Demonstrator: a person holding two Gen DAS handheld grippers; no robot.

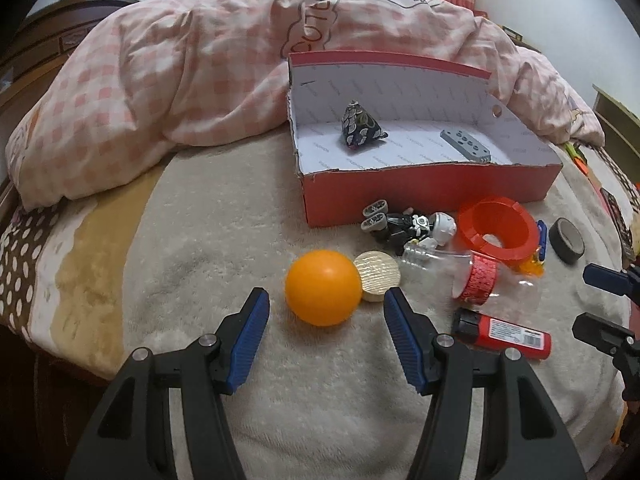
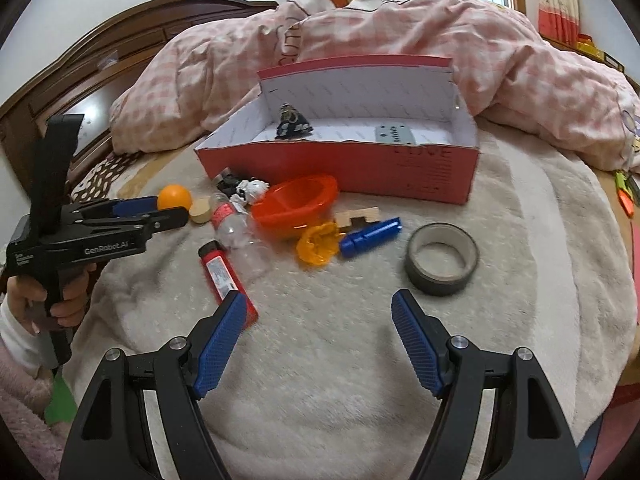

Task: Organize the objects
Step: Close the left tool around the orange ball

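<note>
Our left gripper [image 1: 326, 322] hangs wide open and empty just short of the orange ball [image 1: 323, 288], which sits on the blanket [image 1: 200, 240] near the red box [image 1: 424, 184], touching a gold cap [image 1: 378, 276]. Closing off-centre could roll the ball away or nudge the cap. Our right gripper [image 2: 318, 326], also open and empty, hovers near the tape roll [image 2: 442, 258].

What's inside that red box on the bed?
Inside the red box are a dark patterned pyramid-shaped pouch and a grey flat plate with holes. The near wall hides the front strip of the floor, so anything lying there cannot be seen.
</note>
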